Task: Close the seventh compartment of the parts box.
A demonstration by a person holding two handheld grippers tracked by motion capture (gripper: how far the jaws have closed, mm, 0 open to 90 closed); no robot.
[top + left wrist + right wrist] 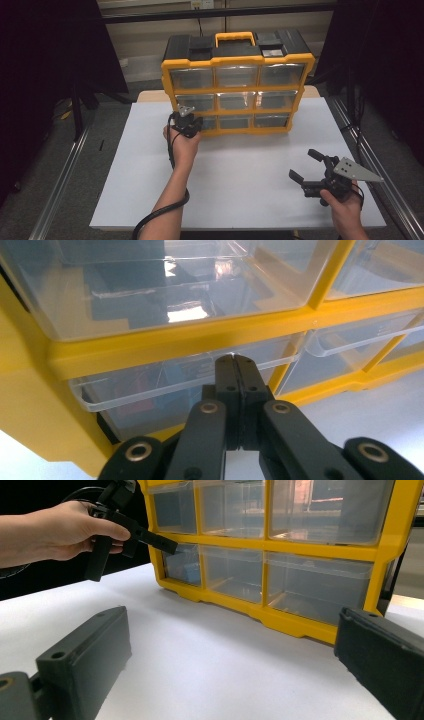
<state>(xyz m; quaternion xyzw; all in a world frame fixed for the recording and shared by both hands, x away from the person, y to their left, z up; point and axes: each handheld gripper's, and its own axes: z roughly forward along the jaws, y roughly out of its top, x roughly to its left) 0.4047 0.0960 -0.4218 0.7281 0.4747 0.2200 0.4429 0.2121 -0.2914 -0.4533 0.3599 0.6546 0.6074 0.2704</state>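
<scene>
Your right gripper [306, 176] idles near the bench's front right corner, jaws apart, nothing between them. Left gripper [235, 360] is pinched together at the lip of the bottom-left drawer [165, 385] of the yellow organizer [238, 85] at the back edge. Drawer's long axis runs toward you. Left gripper view shows tip contact; the high view hides it.
</scene>
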